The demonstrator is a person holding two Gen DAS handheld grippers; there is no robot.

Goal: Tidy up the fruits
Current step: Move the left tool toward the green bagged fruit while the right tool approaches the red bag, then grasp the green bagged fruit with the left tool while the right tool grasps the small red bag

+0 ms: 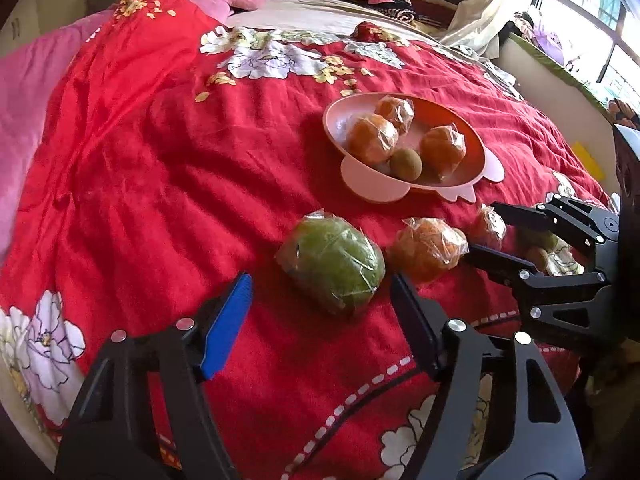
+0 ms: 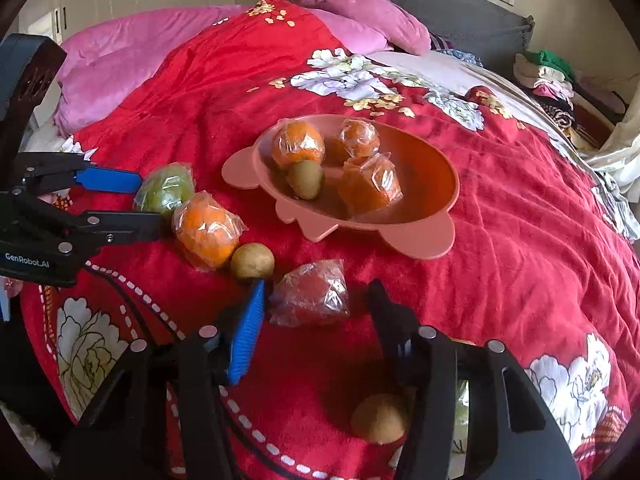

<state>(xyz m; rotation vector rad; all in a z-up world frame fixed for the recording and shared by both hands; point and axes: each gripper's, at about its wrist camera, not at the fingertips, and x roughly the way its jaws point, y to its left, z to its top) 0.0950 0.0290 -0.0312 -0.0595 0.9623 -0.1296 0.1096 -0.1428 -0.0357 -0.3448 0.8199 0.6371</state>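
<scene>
Fruits: four in the pink bowl [image 2: 416, 248], five on the red quilt [image 2: 520, 216].

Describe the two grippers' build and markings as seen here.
Both grippers, left gripper and right gripper, are black linkage frames with silver rivets. Each has one blue ribbed pad and one black one on its jaws. The left gripper's body carries white "GenRobot.AI" lettering.

Daylight is entering through the window [image 1: 592, 20] at two o'clock in the left wrist view, overexposing the panes. The red bedspread [image 1: 160, 160] is showing soft shadows under the fruit. Fisheye distortion is bending both views, dark vignetting is closing the corners, and plastic wrappers are glinting. Overall focus is appearing slightly soft.
</scene>
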